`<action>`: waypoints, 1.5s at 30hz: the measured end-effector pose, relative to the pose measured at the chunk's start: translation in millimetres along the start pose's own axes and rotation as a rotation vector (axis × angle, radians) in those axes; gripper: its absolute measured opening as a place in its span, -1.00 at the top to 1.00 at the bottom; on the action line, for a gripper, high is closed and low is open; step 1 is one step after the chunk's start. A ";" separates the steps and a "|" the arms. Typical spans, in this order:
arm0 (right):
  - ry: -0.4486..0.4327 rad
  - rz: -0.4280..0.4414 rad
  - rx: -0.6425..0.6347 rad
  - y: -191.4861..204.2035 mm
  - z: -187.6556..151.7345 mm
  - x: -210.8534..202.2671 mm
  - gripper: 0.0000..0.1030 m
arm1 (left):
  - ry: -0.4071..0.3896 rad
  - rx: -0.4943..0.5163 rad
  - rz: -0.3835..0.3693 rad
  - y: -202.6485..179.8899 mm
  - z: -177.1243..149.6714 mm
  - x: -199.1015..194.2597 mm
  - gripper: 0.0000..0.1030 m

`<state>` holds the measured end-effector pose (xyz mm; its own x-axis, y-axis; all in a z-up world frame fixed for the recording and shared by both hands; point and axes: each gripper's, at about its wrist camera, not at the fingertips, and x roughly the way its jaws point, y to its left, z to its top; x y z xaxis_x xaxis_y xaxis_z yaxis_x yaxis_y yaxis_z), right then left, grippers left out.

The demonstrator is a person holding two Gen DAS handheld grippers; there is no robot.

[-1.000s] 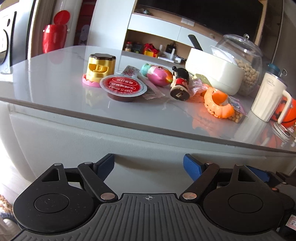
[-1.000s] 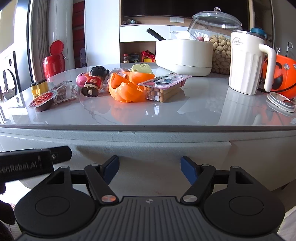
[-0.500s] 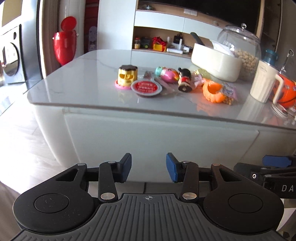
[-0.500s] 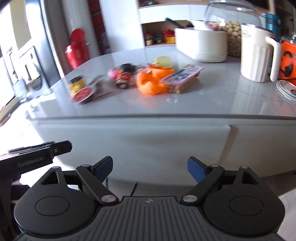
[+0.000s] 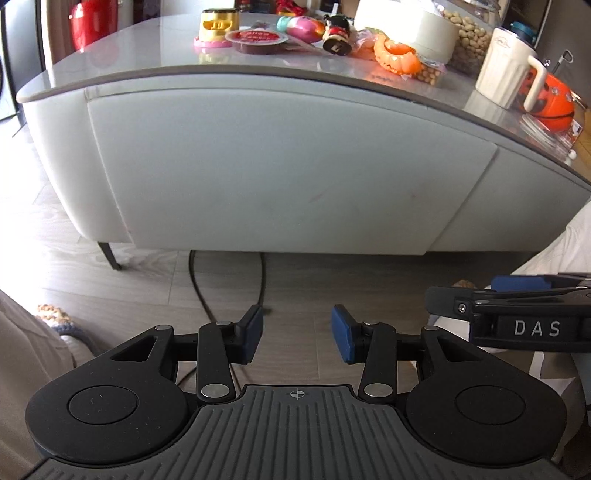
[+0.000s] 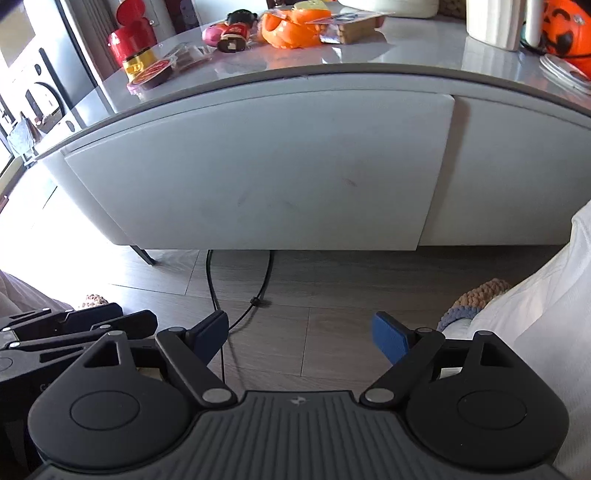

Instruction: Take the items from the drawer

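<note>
Both grippers hang low over the wood-plank floor (image 5: 314, 280), pointing at the closed drawer front (image 5: 280, 173), a smooth pale panel that curves under the grey tabletop's (image 5: 110, 48) rounded edge. A narrow seam separates it from a second panel (image 6: 517, 166) to its right. Open floor lies between the fingertips and the cabinet, crossed only by two black cables (image 6: 236, 291) running under it beside one dark slanted leg (image 5: 109, 254).

The left gripper (image 5: 297, 334) has narrowed over the past second, its blue pads apart with nothing between them; the right gripper (image 6: 299, 332) has closed a little and stands wider, also empty.

On the glossy top (crowded toward its far side) sit a red-lidded cup (image 5: 256, 37), a yellow toy (image 5: 218, 27), a pink egg-shaped toy (image 5: 301, 27), one small doll (image 5: 337, 34), an orange pumpkin basket (image 5: 397, 55), a ribbed white jug (image 5: 504, 66) and a pumpkin bucket (image 5: 550, 105).
</note>
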<state>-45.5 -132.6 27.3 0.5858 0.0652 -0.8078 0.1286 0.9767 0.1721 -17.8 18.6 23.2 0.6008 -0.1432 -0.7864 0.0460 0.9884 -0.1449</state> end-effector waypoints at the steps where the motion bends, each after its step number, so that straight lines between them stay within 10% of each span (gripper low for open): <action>1: -0.030 -0.012 -0.029 5.2 -0.2 -3.5 -0.67 | -0.010 0.000 -0.003 -0.4 0.1 -1.4 0.13; 45: 0.075 -0.046 -0.061 7.9 -2.6 13.5 -0.67 | 0.051 -0.006 0.007 -1.4 -4.3 2.7 0.20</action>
<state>-38.7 -123.5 16.3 0.5189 0.0325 -0.8542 0.1041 0.9895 0.1008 -19.7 16.6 18.8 0.5599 -0.1385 -0.8169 0.0365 0.9891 -0.1427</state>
